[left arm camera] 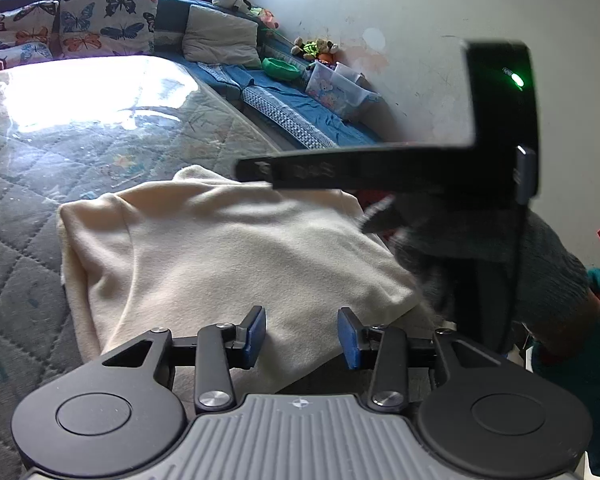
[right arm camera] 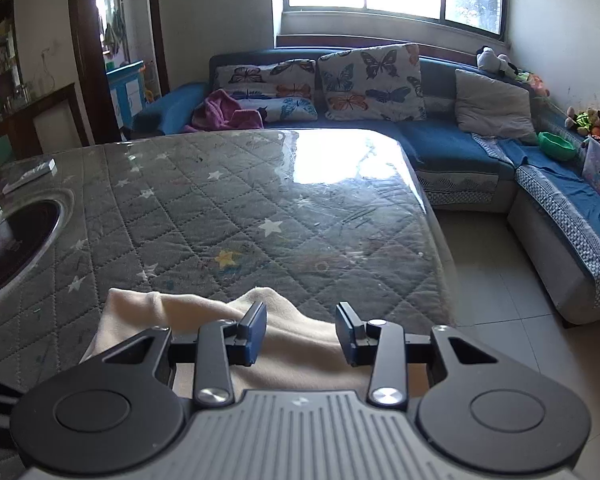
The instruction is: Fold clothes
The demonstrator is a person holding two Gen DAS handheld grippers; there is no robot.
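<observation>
1. Grippers: your left gripper (left arm camera: 302,336) and your right gripper (right arm camera: 301,334) both stand with the blue pads parted and nothing between them; each hovers over cloth, and contact with it cannot be judged.

2. Garment: the cream garment (left arm camera: 228,256) lies directly ahead of and beneath both tools, at the near edge of the quilted table cover (right arm camera: 228,216). In the left wrist view it forms a compact, roughly rectangular bundle with doubled edges at its left side, its long axis running from near to far, slightly leftward.

3. Relative reach: in the left wrist view your right gripper's body (left arm camera: 500,128) crosses the far right edge of the bundle, held by a gloved hand (left arm camera: 540,264). The right tool is thus at the right-hand edge, the left tool at the near edge.

4. Stage: the bundle fits either a garment folded and just let go, or one part-folded and awaiting another fold; the views do not settle which.

5. Surroundings: beyond the table lie a blue sofa (right arm camera: 440,136) with butterfly cushions (right arm camera: 372,80), and a dark round inset (right arm camera: 16,236) at the table's left.

6. Writing: embossed marks on the right gripper's finger are too blurred to read; no brand or label is legible.
</observation>
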